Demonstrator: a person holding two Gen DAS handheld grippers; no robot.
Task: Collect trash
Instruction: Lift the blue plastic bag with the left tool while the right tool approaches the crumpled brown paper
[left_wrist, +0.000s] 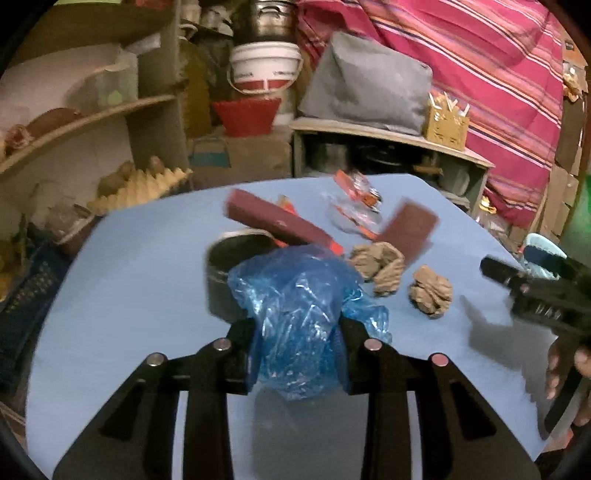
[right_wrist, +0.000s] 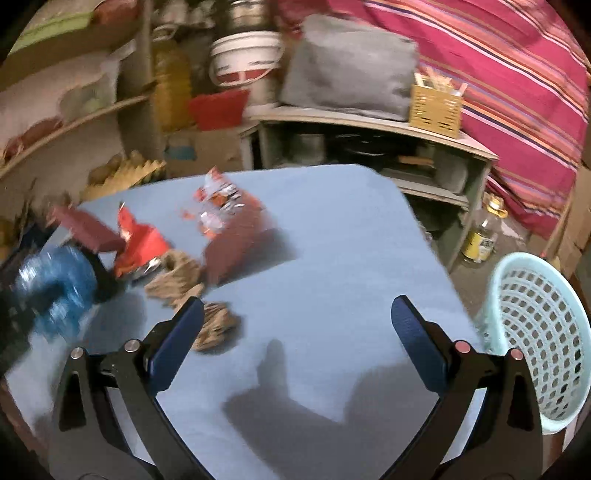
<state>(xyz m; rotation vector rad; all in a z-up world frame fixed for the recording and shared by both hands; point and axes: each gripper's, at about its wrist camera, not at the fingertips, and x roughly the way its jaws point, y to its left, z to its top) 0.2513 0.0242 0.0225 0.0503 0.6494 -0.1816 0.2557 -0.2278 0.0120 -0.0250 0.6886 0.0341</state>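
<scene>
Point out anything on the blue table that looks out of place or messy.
Litter is strewn over the blue table: two crumpled brown paper balls, torn red wrappers and maroon cardboard pieces. One maroon box leans askew on a dark pot. The left tongs pinch a crumpled blue plastic bag.

Both grippers are showing black slotted arms studded with round silver and pinkish rivets. The left gripper (left_wrist: 295, 347) is wearing black pads; the right gripper (right_wrist: 297, 343) is wearing dark blue ones.
</scene>
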